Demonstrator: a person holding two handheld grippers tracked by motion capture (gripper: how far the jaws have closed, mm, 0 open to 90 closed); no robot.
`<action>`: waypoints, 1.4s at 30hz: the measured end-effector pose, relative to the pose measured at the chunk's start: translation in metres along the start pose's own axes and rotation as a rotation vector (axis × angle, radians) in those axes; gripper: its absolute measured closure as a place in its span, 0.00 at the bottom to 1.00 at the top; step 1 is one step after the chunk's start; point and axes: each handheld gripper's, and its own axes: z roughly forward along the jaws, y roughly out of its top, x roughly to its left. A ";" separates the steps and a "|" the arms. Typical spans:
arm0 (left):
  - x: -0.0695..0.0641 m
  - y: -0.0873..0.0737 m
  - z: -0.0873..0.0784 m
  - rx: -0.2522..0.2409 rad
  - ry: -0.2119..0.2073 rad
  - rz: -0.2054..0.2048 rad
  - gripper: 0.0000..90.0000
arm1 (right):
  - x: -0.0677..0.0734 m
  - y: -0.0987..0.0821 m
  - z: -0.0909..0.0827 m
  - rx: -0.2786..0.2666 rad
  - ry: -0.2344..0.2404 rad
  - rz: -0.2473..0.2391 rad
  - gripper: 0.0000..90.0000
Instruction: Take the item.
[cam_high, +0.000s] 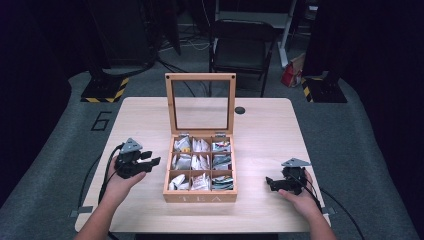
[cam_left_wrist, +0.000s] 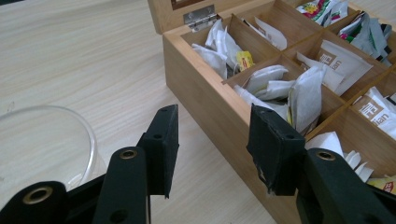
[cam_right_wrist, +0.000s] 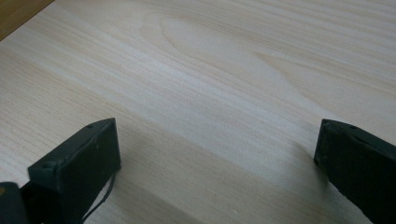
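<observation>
Table (cam_high: 150, 115) brightly lit from above, surroundings dark; high view soft, gripper views sharper, faint shadows.

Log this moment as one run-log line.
left claw: open, empty, beside tea box | right claw: open over table | lid: up

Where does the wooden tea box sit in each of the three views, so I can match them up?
High view: the tea box stands at the table's centre, its glass lid upright, between the two grippers.
Left gripper view: the tea box takes up the upper right, beyond the open left gripper.
Right gripper view: bare tabletop between the open right gripper; a darker wooden edge at the top left corner may be the box.
Shared landmark: the pale wood-grain tabletop.
</observation>
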 end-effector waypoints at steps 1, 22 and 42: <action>0.000 0.003 0.000 0.005 -0.003 0.003 0.59 | 0.000 0.000 0.000 0.000 0.000 0.000 0.00; -0.011 0.031 -0.002 -0.001 -0.057 0.057 0.62 | 0.000 0.000 0.000 0.000 0.000 0.000 0.00; -0.031 0.036 0.018 0.018 -0.124 0.086 0.68 | 0.000 0.000 0.000 0.000 0.000 -0.001 0.00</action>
